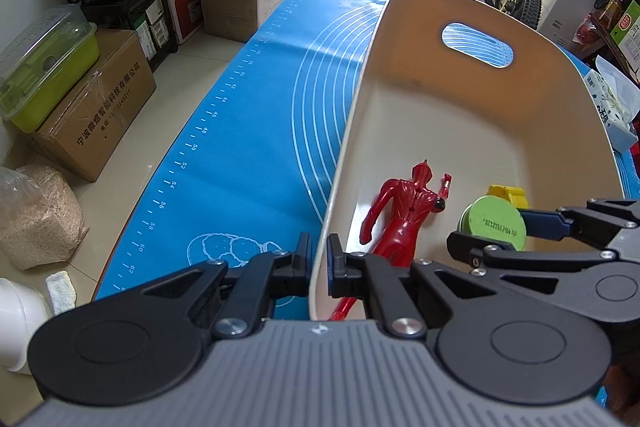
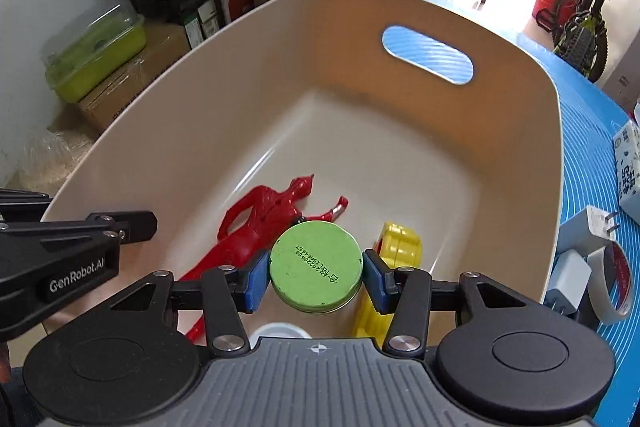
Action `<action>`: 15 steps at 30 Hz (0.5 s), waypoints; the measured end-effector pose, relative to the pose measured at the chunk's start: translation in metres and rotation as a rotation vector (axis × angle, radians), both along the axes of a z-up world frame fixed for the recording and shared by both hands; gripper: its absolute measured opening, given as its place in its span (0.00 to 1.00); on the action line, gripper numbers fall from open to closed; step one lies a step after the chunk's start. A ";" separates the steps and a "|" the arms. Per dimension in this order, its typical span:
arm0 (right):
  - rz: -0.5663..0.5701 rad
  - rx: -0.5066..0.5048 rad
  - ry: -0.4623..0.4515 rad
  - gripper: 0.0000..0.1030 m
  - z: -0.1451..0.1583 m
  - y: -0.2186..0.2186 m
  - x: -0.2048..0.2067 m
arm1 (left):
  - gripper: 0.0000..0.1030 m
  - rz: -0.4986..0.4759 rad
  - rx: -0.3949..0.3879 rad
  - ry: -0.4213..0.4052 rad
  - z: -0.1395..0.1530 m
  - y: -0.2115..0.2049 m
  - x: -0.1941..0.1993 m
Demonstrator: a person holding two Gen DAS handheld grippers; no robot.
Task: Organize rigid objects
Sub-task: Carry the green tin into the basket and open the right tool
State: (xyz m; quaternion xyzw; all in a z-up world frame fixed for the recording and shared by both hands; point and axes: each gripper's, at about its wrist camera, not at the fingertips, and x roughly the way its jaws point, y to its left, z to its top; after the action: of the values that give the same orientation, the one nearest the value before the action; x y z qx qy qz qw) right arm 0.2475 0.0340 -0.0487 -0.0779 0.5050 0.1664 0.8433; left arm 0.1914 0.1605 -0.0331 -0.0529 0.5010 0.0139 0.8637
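Inside the cream plastic tub (image 2: 224, 99) with a cut-out handle slot, above its near end, the round green metal tin (image 2: 316, 269) is held up, pinched on its two sides between the blue pads (image 2: 256, 279) of the right claw (image 2: 316, 279). The tin's flat face, printed with dark green characters, is turned toward the right wrist camera.

Below and behind the tin, a red plastic hero figure (image 2: 256, 223) lies on the tub floor, its head pointing toward the far wall. A yellow plastic toy (image 2: 396, 247) lies just to the right of the tin, also on the tub floor. A small white round object (image 2: 280, 330) shows at the bottom edge under the tin; what it is cannot be told.

The left claw (image 1: 319, 263) is pressed onto the tub's left rim, one finger outside the wall and one inside.

The tub stands on a blue silicone mat (image 1: 248, 131) with white ruler marks and circles, covering the bench. To the right of the tub on the mat lie a white plug adapter (image 2: 596, 227), a roll of tape (image 2: 616, 283) and a white printed pack (image 2: 630, 167).
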 end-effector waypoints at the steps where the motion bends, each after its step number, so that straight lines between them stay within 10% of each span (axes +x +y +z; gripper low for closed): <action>1: -0.005 0.016 -0.002 0.59 0.002 -0.002 -0.001 | 0.09 0.000 0.003 0.001 0.000 0.000 0.000; 15: -0.114 0.144 -0.181 0.69 0.071 -0.072 -0.005 | 0.09 0.003 -0.001 0.001 0.000 0.001 0.001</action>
State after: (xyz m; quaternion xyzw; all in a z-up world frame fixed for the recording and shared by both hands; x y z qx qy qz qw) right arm 0.2423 -0.0382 0.0221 -0.0033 0.4174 0.1465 0.8969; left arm 0.1920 0.1618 -0.0326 -0.0539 0.5013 0.0150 0.8635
